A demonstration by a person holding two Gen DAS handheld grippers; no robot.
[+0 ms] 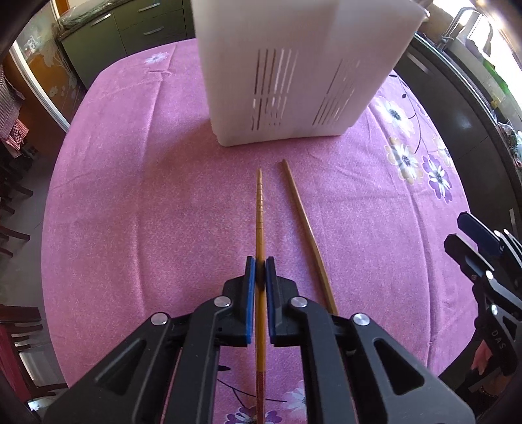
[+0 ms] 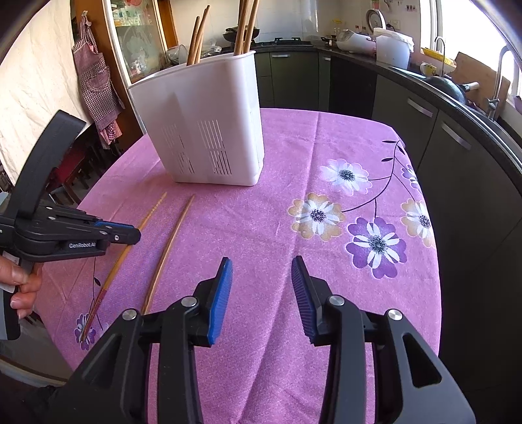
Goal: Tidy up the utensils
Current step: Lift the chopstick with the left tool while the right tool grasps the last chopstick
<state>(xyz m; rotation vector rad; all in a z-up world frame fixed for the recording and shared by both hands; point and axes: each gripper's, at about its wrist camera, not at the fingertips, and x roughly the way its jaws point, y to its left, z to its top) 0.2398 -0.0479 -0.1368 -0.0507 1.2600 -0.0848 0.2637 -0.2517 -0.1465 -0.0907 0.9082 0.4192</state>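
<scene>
1. The table (image 2: 277,208) is covered by a pink cloth with flowers. Its far edge runs behind the white holder, its right edge curves near the dark kitchen cabinets (image 2: 424,130), and its left edge falls toward some chairs. The wide middle and right part of the cloth is bare, so there is much free room there.

2. The white holder (image 2: 208,130) stands upright on the far part of the table. It is a tall plastic box with narrow slots in its lower walls. Several wooden chopsticks (image 2: 243,29) stand inside it and stick out above the rim; I cannot tell how it is divided inside.

3. Two loose chopsticks lie on the cloth in front of the holder, side by side but apart, with their thin tips toward the holder and not touching it. The lighter chopstick (image 1: 260,208) has a ringed tip and a red patterned end. The darker chopstick (image 1: 305,225) lies just to its right, plain and a little bent.

4. The left gripper (image 1: 260,265) points steeply down, and its blue pads are closed on the lighter chopstick near its middle.

5. The right gripper (image 2: 262,293) stays over the bare cloth to the right of the darker chopstick. Its jaws are partly open and nothing is between them.
</scene>
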